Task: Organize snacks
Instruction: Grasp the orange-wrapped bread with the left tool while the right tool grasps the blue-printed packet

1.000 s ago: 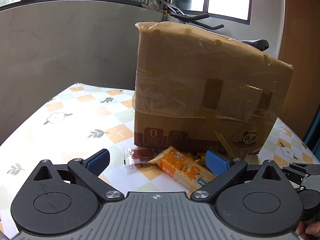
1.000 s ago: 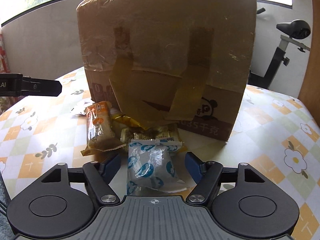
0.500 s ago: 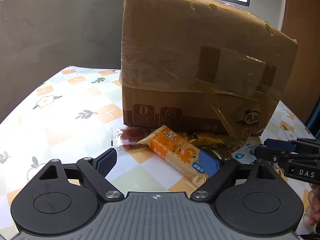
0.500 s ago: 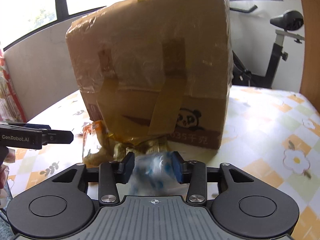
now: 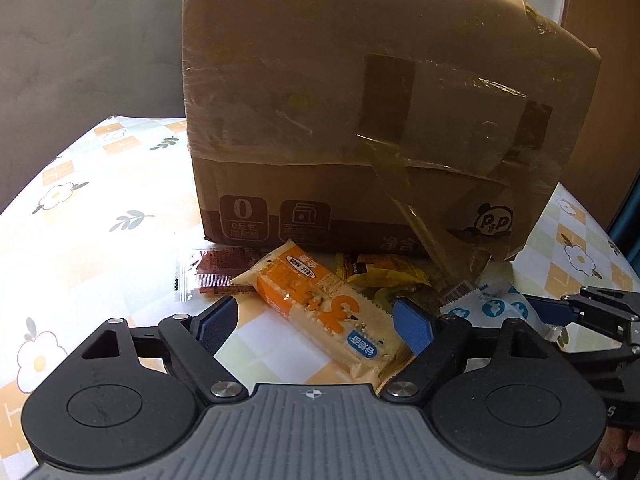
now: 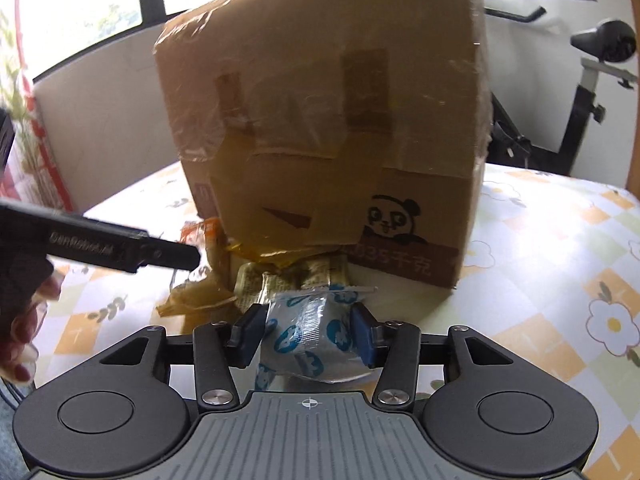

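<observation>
A taped cardboard box (image 5: pixel 360 120) stood on the table (image 5: pixel 100 208), with the snacks heaped at its foot. The left claw (image 5: pixel 316 320) stood apart, its jaws closing, with an orange bar (image 5: pixel 320 304) lying slantwise between them on the table; the right pad was at the bar's edge, the left pad clear of it. A red packet (image 5: pixel 216 272) lay just beyond the bar, against the box. The right claw (image 6: pixel 306 336), in front of the box, was clamped on a blue-and-white pouch (image 6: pixel 312 332), both pads pressing its sides though the jaws were easing apart.
</observation>
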